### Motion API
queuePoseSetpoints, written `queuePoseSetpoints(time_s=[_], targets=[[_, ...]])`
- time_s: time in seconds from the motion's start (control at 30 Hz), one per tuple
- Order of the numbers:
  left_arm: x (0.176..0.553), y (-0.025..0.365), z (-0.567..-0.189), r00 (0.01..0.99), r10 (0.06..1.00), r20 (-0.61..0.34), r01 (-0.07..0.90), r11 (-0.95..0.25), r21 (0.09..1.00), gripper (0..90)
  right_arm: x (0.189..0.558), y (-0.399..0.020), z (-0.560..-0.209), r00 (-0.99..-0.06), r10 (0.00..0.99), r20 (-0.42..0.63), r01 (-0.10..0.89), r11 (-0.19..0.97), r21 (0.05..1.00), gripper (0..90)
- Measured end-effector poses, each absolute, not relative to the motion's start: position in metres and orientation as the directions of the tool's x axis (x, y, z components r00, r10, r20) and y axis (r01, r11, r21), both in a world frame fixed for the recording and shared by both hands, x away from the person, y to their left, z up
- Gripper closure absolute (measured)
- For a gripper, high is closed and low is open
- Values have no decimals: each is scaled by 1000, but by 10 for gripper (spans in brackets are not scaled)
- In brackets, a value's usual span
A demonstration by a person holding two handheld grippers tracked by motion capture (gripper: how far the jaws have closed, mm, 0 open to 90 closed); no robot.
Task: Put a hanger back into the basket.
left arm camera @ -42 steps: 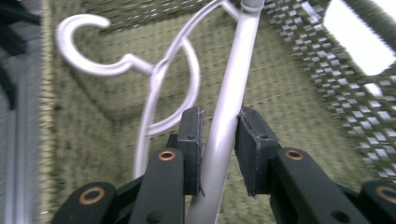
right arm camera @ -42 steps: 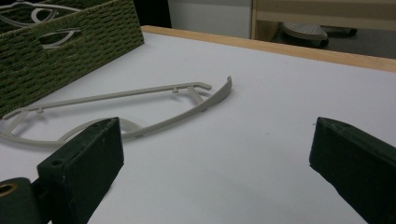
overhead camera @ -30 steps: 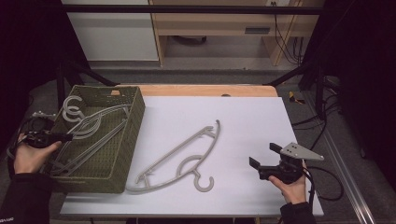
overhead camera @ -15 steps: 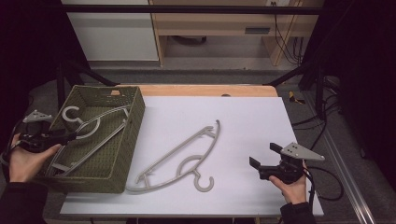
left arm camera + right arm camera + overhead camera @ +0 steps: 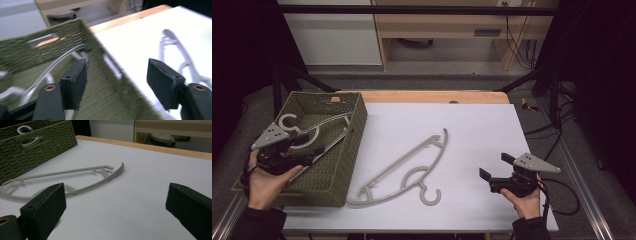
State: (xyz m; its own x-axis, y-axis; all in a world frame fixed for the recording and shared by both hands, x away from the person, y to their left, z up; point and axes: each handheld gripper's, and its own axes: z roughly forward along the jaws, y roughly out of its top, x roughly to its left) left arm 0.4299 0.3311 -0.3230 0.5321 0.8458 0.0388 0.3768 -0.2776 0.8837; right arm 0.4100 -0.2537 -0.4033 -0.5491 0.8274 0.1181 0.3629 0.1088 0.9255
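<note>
A grey plastic hanger [image 5: 407, 165] lies flat in the middle of the white table, and it also shows as the hanger [image 5: 75, 173] and the hanger [image 5: 180, 62]. At the table's left stands a green woven basket [image 5: 349, 145] with more grey hangers [image 5: 312, 131] inside. My left gripper [image 5: 314, 157] hovers over the basket's near left part, open, nothing between its jaws. In the blurred left gripper view the left gripper [image 5: 120, 85] frames the basket wall [image 5: 107, 65]. My right gripper [image 5: 495, 166] rests open near the front right, clear of the hanger. The right gripper [image 5: 117, 207] is empty.
The table's wooden far edge [image 5: 437, 96] runs behind the white surface [image 5: 482, 130]. Metal frame rails [image 5: 582, 170] flank the table. A cable [image 5: 562, 200] trails from the right gripper. A wooden shelf unit [image 5: 447, 25] stands beyond the table.
My left gripper has moved right, farther in over the basket, and its view is blurred by motion. The right gripper and the hanger on the table have stayed put.
</note>
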Motion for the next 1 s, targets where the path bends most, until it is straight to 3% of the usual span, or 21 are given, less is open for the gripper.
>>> queuePoseSetpoints(time_s=[0.47, 1.0], targets=[[414, 264, -345, 641, 765, 60, 306, -326, 895, 151, 409, -255, -403, -545, 830, 117, 360, 105, 927, 32], [405, 220, -378, 730, 681, 55, 322, -414, 852, 136, 407, -253, -402, -549, 829, 109, 354, 113, 928, 33]])
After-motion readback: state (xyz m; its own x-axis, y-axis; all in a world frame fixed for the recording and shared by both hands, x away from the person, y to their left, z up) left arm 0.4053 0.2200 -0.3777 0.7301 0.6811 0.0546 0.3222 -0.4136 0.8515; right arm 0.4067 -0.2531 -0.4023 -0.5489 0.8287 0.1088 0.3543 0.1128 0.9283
